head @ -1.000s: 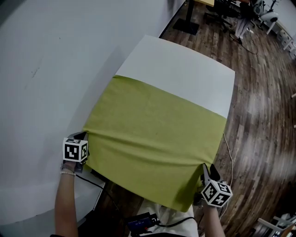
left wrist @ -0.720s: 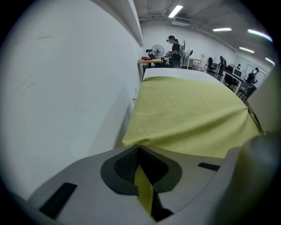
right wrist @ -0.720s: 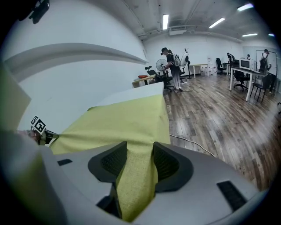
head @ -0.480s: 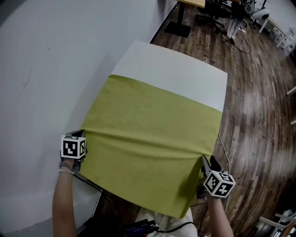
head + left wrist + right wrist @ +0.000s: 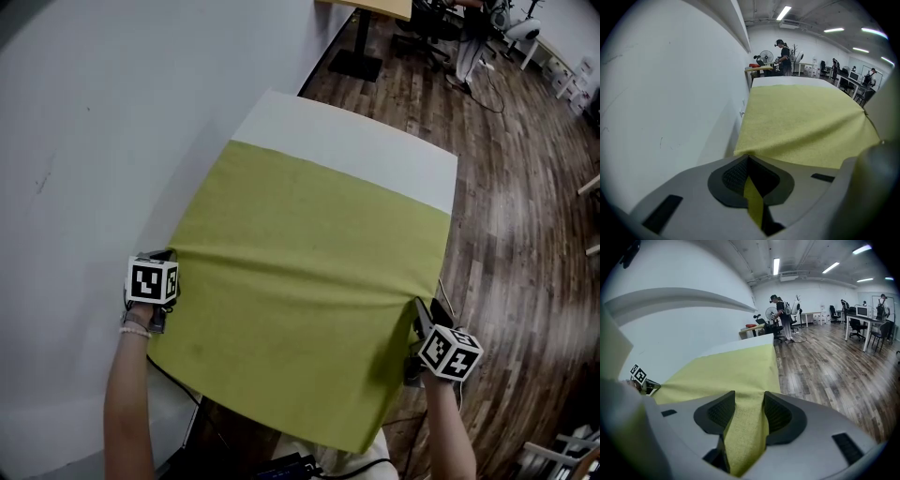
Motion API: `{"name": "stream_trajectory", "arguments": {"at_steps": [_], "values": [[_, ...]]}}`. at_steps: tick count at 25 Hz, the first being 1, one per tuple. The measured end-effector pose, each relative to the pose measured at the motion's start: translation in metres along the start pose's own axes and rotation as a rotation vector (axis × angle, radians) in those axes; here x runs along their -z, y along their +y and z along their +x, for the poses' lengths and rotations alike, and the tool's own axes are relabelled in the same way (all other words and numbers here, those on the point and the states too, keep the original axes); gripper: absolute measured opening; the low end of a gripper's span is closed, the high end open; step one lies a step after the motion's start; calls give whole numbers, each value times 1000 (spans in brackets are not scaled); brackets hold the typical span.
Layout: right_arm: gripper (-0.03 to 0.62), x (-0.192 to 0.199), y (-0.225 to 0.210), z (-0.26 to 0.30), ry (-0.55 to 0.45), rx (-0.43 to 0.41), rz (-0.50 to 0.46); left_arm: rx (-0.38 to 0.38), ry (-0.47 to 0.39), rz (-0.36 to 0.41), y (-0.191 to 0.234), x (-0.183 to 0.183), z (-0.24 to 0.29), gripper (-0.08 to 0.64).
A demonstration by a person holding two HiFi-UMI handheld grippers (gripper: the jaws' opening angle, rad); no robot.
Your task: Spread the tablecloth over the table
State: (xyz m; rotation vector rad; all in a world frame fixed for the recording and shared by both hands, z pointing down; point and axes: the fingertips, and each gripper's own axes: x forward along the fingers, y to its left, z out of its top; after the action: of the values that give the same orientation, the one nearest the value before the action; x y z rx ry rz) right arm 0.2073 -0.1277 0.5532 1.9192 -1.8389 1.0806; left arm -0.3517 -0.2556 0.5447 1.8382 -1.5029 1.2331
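Pinches a thin fold of the tablecloth (image 5: pixel 309 272) in the clenched left tool (image 5: pixel 751 168); grasps a thicker bunch at the other near corner in the right tool (image 5: pixel 749 404). Stretches away from both tools along the counter (image 5: pixel 356 150), leaving a white strip bare at the far end. Probably needs both corners carried forward together.
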Motion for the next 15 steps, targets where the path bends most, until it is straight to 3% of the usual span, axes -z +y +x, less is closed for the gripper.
{"name": "stream_trajectory", "arguments": {"at_steps": [7, 12, 15], "values": [[215, -22, -7, 24, -22, 10, 8, -40, -16, 15, -1, -25, 14, 11], [218, -39, -14, 39, -48, 17, 33, -31, -2, 91, -6, -41, 23, 9], [218, -46, -17, 49, -52, 13, 42, -44, 9, 69, -7, -50, 29, 9]]}}
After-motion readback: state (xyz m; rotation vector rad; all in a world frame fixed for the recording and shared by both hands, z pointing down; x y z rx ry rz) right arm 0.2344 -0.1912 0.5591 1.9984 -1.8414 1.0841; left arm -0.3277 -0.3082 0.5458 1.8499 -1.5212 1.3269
